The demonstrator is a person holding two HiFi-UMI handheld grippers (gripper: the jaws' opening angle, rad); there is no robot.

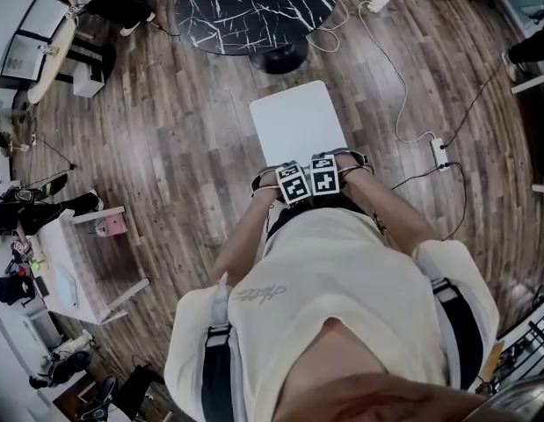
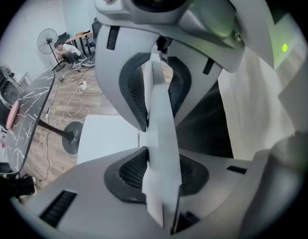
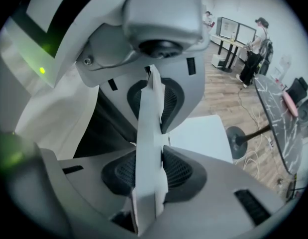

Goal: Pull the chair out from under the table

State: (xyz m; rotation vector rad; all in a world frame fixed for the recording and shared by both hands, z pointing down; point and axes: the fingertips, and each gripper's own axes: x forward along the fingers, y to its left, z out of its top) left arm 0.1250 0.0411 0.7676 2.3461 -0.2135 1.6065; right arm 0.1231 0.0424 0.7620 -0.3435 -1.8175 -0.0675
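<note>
Now the white chair stands clear of the black marble surface, on the person's side. Side by side, the left hand-held gripper and the right hand-held gripper are each clenched on its thin backrest.

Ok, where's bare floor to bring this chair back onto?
Best patch: the wood floor left of the chair, bordered by the black marble table above and the white low stand at lower left. Right of the chair is crowded: cables and a power strip trail across the boards. Straight behind, the person fills the space.
</note>
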